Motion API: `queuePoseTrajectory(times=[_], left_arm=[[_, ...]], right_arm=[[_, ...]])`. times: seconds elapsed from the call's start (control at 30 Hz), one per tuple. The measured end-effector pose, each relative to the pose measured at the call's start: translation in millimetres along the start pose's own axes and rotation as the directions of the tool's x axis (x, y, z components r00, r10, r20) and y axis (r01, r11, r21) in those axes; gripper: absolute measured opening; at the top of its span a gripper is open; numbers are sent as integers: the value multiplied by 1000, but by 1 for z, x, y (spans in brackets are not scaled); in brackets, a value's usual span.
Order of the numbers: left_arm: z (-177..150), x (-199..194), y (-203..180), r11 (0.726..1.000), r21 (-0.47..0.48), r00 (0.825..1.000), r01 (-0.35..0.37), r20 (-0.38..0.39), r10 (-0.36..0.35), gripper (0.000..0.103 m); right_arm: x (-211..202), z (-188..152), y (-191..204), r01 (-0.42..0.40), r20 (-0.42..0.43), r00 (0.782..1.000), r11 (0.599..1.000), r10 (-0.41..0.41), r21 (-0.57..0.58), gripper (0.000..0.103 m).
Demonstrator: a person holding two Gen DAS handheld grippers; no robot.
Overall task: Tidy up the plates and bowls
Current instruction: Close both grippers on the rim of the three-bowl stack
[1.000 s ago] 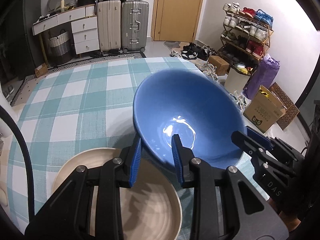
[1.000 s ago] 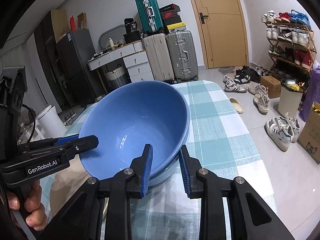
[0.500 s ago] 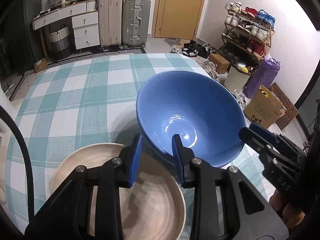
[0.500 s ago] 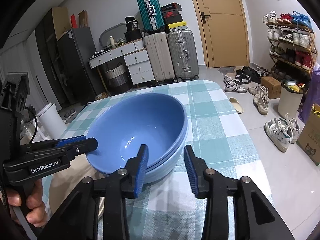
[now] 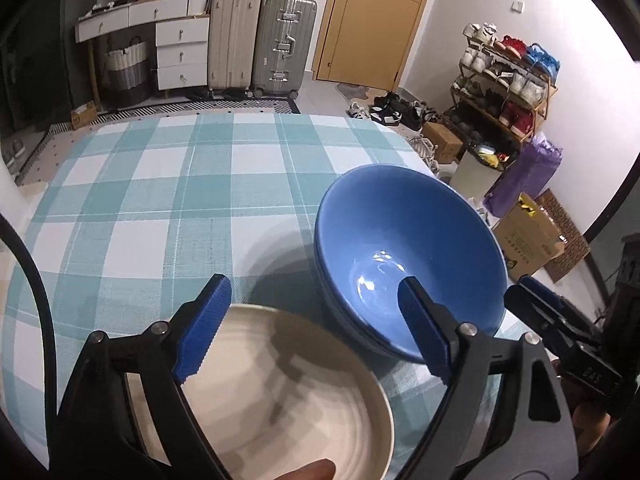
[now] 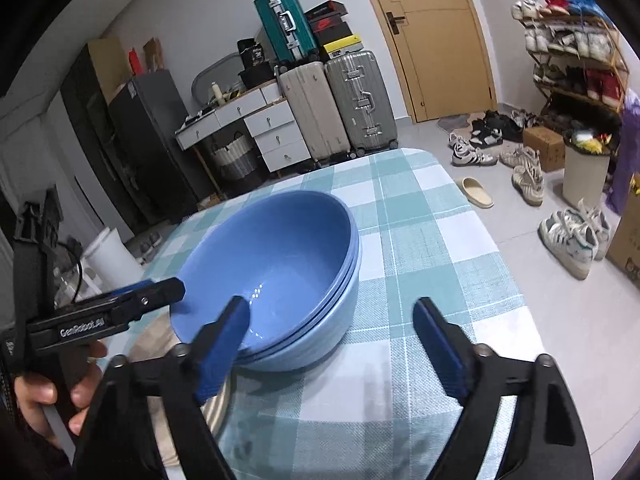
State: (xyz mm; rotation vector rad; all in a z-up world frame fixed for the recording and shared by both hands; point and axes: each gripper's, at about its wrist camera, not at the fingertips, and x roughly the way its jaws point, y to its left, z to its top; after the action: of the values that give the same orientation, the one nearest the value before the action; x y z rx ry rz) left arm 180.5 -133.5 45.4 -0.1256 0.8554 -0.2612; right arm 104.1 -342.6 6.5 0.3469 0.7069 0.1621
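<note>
A stack of blue bowls [image 5: 408, 248] [image 6: 272, 264] stands upright on the checked table, the top bowl nested level in the ones below. Beside it, nearer me, lies a cream plate [image 5: 288, 392] [image 6: 160, 344]. My left gripper [image 5: 312, 284] hovers over the plate's far rim, its jaws opening wide; the right finger crosses in front of the bowls' near rim and no pad presses on it. My right gripper [image 6: 332, 304] is on the bowls' other side, jaws opening too, its left finger over the rim and touching nothing.
The teal-and-white checked tablecloth [image 5: 180, 208] covers the table, whose edge drops off just past the bowls [image 6: 500, 264]. A hand [image 6: 36, 396] holds the left gripper's handle. Suitcases [image 5: 280, 40], drawers, a door, a shoe rack [image 5: 504, 80] and boxes stand on the floor beyond.
Both grippers went from nearly shut on the top blue bowl's rim to wide apart. The bowl sank from tilted to level in the stack. The left gripper drew back over the plate.
</note>
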Motion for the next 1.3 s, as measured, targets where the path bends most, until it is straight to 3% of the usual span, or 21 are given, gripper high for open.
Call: queuePoseTrajectory(times=[0.07,0.1,0.47,0.53,0.63,0.7,0.97,1.3], left_arm=[[4,4,3,1000,-13,1000,8,-8,-8,92],[6,7,5,1000,-24,1000,9,-8,-9,101],[17,35,12,995,-88,998,40,-38,-44,102],[18,41,14,993,-108,998,45,-45,-50,101],[19,49,16,989,-130,995,73,-60,-82,82],[18,54,16,987,-137,992,86,-75,-97,65],[12,63,4,987,-101,986,128,-94,-138,27],[7,55,-10,994,-35,991,104,-85,-106,25]], right_arm=[[2,2,-2,11,-1,1000,1000,-11,11,89],[4,3,-3,25,1,1000,999,-25,19,92],[22,7,-7,-14,-19,1000,998,15,59,93],[26,5,-8,-19,-28,999,998,21,62,88],[31,3,-10,-29,-41,999,997,32,71,76],[33,1,-10,-50,-47,997,996,54,77,73],[33,-1,1,-70,-37,997,997,71,29,52],[26,-1,6,-27,-8,1000,1000,27,-11,47]])
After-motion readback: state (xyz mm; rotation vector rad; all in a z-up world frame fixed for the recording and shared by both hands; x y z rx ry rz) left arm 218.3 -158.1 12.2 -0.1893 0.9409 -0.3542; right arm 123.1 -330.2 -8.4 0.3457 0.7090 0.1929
